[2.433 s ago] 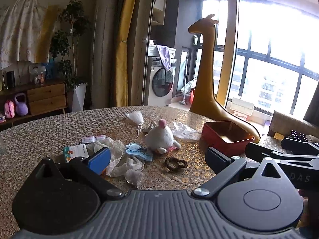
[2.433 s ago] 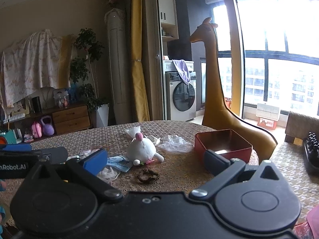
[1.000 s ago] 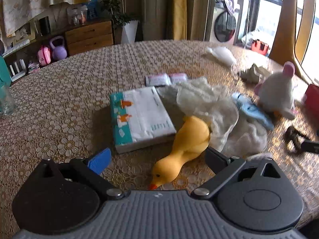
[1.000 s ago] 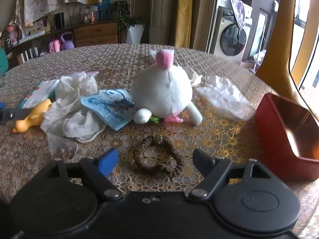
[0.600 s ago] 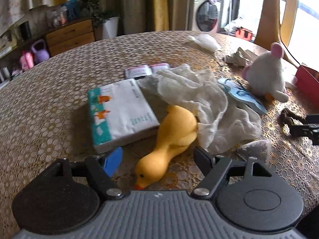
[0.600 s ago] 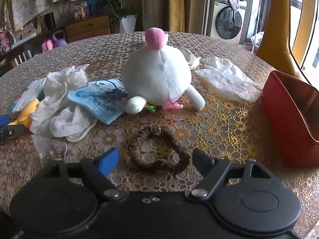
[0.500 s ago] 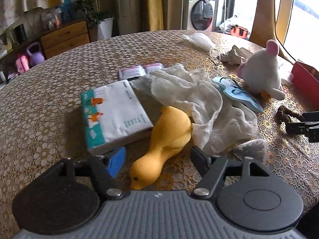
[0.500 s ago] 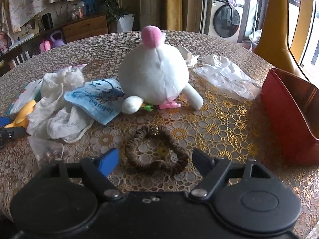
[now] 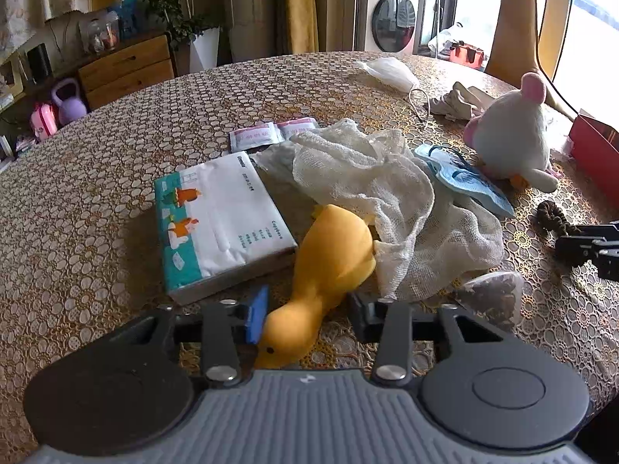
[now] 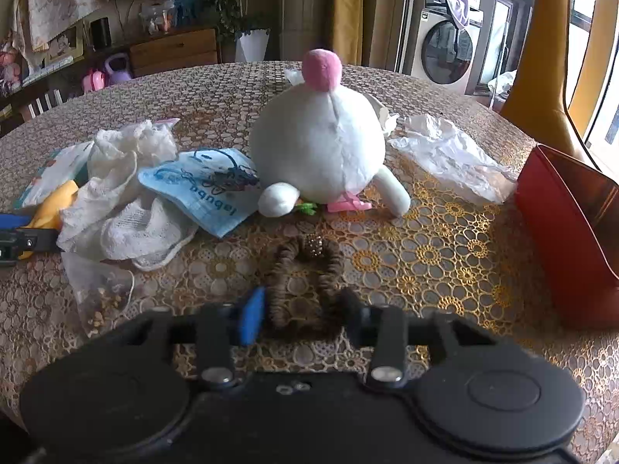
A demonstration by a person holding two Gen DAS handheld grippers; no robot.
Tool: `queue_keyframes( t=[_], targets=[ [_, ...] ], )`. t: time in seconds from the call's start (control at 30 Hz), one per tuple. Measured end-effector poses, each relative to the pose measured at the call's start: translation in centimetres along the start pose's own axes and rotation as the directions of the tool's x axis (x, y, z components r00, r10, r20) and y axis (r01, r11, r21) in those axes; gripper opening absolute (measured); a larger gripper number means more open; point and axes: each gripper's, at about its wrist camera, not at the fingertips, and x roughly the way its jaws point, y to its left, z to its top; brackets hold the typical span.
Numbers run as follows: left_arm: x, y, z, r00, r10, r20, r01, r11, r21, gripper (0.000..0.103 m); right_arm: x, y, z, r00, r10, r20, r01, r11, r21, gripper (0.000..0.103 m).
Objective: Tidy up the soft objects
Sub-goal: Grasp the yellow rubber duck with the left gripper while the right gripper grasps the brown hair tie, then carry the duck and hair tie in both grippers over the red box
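A yellow rubber duck point(image 9: 329, 270) lies on the table with its head between the fingers of my left gripper point(image 9: 305, 317); the blue pad touches the head, the right finger stands just off its neck. It also shows at the left of the right wrist view point(image 10: 54, 201). A brown hair scrunchie point(image 10: 305, 282) lies between the fingers of my right gripper point(image 10: 298, 313), squeezed narrow by both. The scrunchie also shows in the left wrist view point(image 9: 553, 216). A white plush toy point(image 10: 321, 147) and a white mesh cloth point(image 9: 387, 193) lie further back.
A red box point(image 10: 572, 232) stands open at the right. A tissue pack point(image 9: 216, 216), a blue packet point(image 10: 209, 189), a crumpled plastic bag point(image 10: 452, 154), a face mask point(image 9: 387, 69) and a small clear pouch point(image 10: 96, 290) lie on the patterned table point(image 9: 77, 193).
Both grippers have narrowed. The left has closed in on the duck's head, the right on the scrunchie, which is now pressed narrower.
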Motion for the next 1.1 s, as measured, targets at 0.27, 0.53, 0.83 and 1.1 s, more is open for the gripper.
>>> queue_keyframes(
  t=[0.27, 0.53, 0.83, 1.1],
  targets=[
    [-0.9, -1.3, -0.2, 0.999, 0.033, 0.014, -0.034, 0.998, 0.045, 0.021, -1.5, -0.6, -0.1, 0.998, -0.002, 0.059, 0.000, 1.000, 0.025, 0.017],
    [-2.5, -1.7, -0.1, 0.998, 0.051, 0.019, -0.052, 0.998, 0.028, 0.020, -4.2, -1.3, -0.3, 0.993, 0.019, 0.117, -0.025, 0.999, 0.046, 0.016],
    [-5.5, -2.8, 0.7, 0.999, 0.048, 0.027, -0.047, 0.999, -0.008, 0.020, -8.4, -3.1, -0.1, 0.981, 0.044, 0.189, -0.059, 0.996, 0.072, 0.015],
    [-9.1, -6.4, 3.1, 0.996, -0.001, 0.090, 0.001, 1.000, 0.009, 0.020, -12.5, -5.2, 0.3, 0.964, 0.047, 0.262, -0.067, 0.995, 0.068, 0.015]
  ],
)
